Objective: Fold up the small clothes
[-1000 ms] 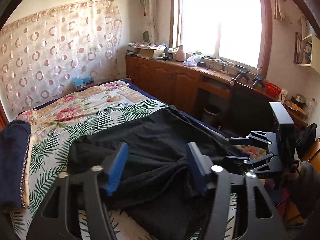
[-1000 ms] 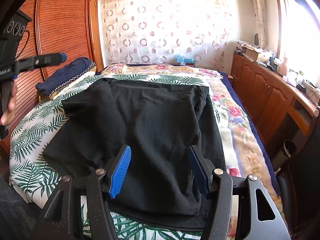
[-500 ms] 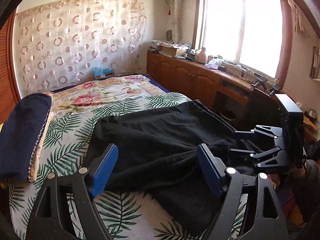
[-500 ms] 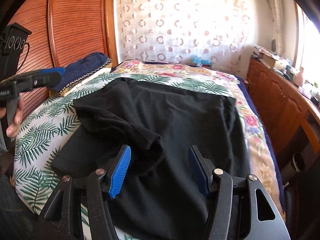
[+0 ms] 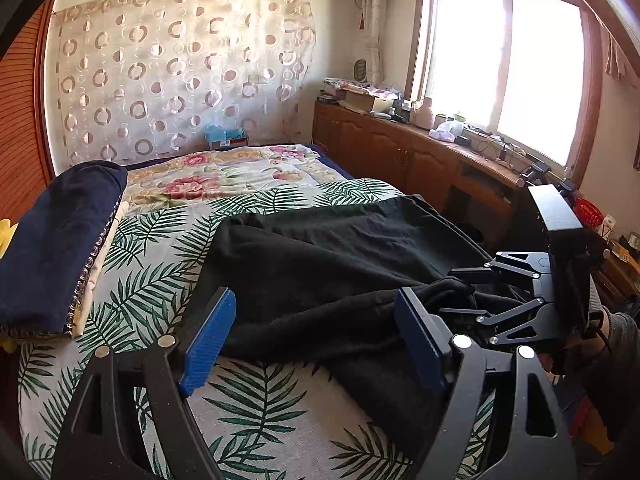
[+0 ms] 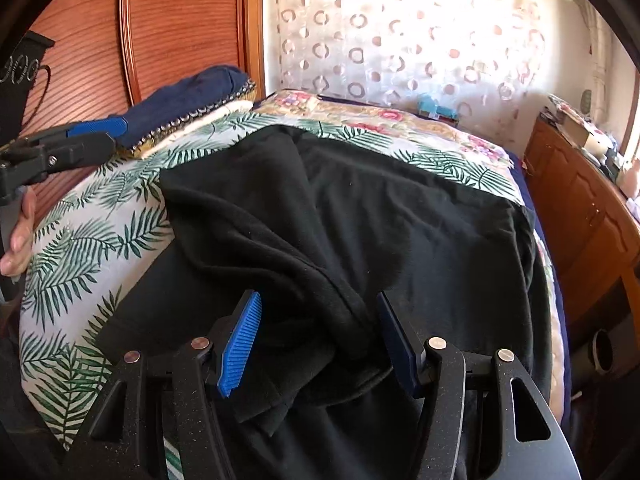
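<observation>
— While the black fleece garment [image 6: 360,216] lies rumpled across the near half of the bed [image 5: 256,412] with its palm-leaf sheet, what is each hand-held gripper doing?

— The left hand-held gripper [image 5: 316,344] has just been spreading; its blue pads stand wide over the garment's near edge, pressing nothing. The right hand-held gripper [image 6: 318,340] is spread too, with a bunched fold lying loose between its pads.

— Anything else on the bed?

— A folded navy cloth [image 5: 60,240] on a pillow at the left edge.
</observation>
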Available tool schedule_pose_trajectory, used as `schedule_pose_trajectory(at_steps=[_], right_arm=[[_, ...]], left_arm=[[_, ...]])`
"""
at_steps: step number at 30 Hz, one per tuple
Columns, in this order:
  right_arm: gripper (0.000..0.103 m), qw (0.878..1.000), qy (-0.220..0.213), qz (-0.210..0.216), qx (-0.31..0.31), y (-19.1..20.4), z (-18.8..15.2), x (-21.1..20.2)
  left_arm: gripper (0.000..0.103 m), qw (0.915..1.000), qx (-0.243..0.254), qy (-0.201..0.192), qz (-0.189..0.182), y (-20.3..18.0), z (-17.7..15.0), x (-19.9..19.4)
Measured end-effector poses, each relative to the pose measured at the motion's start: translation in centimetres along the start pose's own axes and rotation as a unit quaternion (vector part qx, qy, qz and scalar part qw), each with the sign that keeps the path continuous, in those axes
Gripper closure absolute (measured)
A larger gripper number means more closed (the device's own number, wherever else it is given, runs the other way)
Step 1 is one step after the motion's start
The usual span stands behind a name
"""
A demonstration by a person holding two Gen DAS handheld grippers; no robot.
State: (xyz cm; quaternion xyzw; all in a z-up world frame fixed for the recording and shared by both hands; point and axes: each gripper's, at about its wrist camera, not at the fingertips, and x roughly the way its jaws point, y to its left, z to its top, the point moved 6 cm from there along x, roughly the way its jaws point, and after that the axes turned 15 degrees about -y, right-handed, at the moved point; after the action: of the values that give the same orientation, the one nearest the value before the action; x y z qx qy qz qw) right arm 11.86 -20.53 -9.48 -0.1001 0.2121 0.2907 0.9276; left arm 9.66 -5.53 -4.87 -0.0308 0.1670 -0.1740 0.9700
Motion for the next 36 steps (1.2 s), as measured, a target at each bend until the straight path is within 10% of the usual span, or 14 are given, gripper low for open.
schedule_pose_trajectory(at_steps=[14, 19, 36], right_arm=[[0.042, 0.999, 0.014, 0.032, 0.028, 0.1, -0.2, 2.1], [0.090, 0.999, -0.009, 0.017, 0.030, -0.4, 0.4, 1.4], [0.094, 0.986, -0.153, -0.006, 0.065, -2.0, 4.3, -8.9]], left_arm=[[0.021, 0.9999, -0.010, 0.004, 0.003, 0.5, -0.6, -0.2], [0.021, 1.0000, -0.008, -0.003, 0.005, 0.4, -0.3, -0.4], [0.021, 0.9999, -0.004, -0.009, 0.008, 0.8, 0.0, -0.3]])
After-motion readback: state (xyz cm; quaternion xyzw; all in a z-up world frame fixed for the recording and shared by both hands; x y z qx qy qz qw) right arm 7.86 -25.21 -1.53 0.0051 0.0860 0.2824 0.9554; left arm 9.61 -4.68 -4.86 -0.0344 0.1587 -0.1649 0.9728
